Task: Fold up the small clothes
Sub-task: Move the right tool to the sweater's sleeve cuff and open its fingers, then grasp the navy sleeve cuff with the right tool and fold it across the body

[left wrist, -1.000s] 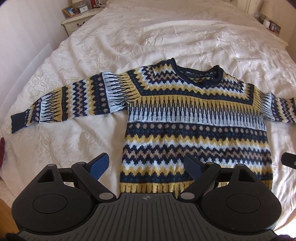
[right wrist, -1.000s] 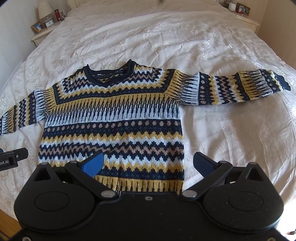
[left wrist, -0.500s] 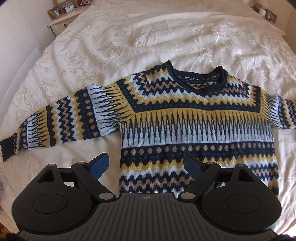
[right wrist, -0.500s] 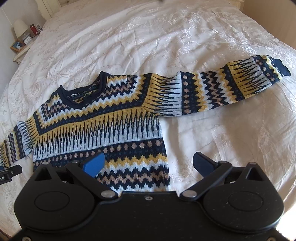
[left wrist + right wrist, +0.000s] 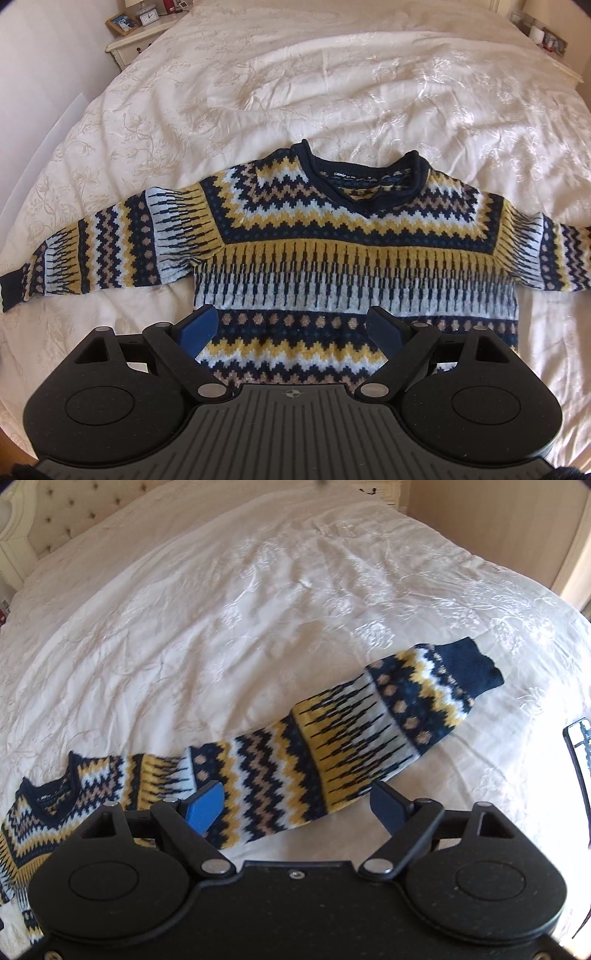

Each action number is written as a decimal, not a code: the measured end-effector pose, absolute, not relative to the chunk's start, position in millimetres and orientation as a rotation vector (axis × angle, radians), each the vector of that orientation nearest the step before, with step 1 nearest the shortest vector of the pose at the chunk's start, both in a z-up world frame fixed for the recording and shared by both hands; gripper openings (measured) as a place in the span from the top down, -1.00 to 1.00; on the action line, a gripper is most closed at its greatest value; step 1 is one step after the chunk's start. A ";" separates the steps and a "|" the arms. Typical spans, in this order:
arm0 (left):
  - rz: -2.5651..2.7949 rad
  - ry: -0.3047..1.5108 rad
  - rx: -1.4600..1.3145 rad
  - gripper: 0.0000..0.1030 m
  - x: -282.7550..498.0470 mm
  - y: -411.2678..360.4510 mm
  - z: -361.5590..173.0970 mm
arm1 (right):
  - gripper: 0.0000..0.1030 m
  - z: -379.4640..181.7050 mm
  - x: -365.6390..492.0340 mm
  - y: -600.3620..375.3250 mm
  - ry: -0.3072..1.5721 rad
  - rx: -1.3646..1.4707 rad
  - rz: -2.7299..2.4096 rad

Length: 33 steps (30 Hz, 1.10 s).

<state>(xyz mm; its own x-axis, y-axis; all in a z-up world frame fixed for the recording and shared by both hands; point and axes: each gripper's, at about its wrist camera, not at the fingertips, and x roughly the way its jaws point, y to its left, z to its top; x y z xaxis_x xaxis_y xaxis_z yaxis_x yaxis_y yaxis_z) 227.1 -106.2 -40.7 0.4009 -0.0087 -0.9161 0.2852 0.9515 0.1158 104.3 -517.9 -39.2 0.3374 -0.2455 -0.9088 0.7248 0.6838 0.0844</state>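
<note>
A knitted sweater (image 5: 332, 258) with navy, yellow, white and tan zigzag bands lies flat and face up on a white bedspread (image 5: 332, 92), both sleeves spread out sideways. My left gripper (image 5: 291, 326) is open and empty above the sweater's lower body. In the right wrist view the sweater's right sleeve (image 5: 351, 738) stretches to the upper right and ends in a navy cuff (image 5: 469, 664). My right gripper (image 5: 299, 805) is open and empty just above the middle of that sleeve. The sweater's hem is hidden behind the grippers.
A nightstand (image 5: 136, 40) with a picture frame and a clock stands at the bed's far left corner. A tufted headboard (image 5: 48, 513) is at the back. A dark phone-like object (image 5: 580, 760) lies on the bed to the right of the sleeve.
Both grippers have moved forward over the sweater. The right one has swung right, from the sweater's body to its right sleeve. Both stay open.
</note>
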 end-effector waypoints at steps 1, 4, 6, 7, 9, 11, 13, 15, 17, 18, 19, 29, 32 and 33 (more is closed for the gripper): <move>-0.182 1.151 0.273 -0.71 225.5 -110.9 -41.5 | -0.66 -40.1 102.1 -532.0 1.039 0.537 -0.696; -0.164 1.160 0.277 -0.71 219.0 -124.7 -42.9 | -0.64 -40.4 97.0 -568.7 1.016 0.504 -0.764; -0.153 1.162 0.279 -0.71 214.8 -132.5 -42.5 | -0.60 -41.2 96.7 -589.5 1.008 0.459 -0.799; -0.147 1.162 0.281 -0.71 211.7 -136.8 -41.8 | -0.60 -41.4 96.1 -599.0 1.004 0.439 -0.810; -0.139 1.163 0.285 -0.71 207.5 -144.3 -40.3 | -0.60 -44.9 95.1 -617.3 1.003 0.403 -0.826; -0.131 1.162 0.291 -0.71 203.8 -150.4 -38.2 | -0.60 -51.6 94.6 -633.8 1.013 0.393 -0.825; -0.122 1.160 0.295 -0.71 200.5 -155.9 -36.3 | -0.60 -61.3 94.1 -647.7 1.034 0.406 -0.810; -0.113 1.161 0.297 -0.71 199.2 -159.3 -35.6 | -0.61 -72.9 95.2 -660.0 1.063 0.426 -0.795; -0.101 1.165 0.299 -0.71 198.0 -162.0 -35.3 | -0.61 -85.9 97.1 -670.7 1.107 0.443 -0.777; -0.095 1.167 0.299 -0.71 197.7 -162.9 -35.3 | -0.63 -92.4 97.8 -675.2 1.127 0.449 -0.768; -0.091 1.168 0.299 -0.71 197.7 -163.4 -35.1 | -0.65 -98.5 98.9 -678.0 1.145 0.455 -0.762; -0.076 1.187 0.301 -0.71 197.5 -159.9 -40.9 | -0.50 -110.3 82.9 -692.8 1.102 0.601 -0.709; -0.085 1.195 0.302 -0.71 198.1 -155.3 -44.8 | 0.26 -104.7 80.7 -688.0 1.077 0.611 -0.708; -0.090 1.198 0.302 -0.71 198.7 -153.3 -46.0 | 0.59 -102.0 80.9 -686.2 1.071 0.617 -0.709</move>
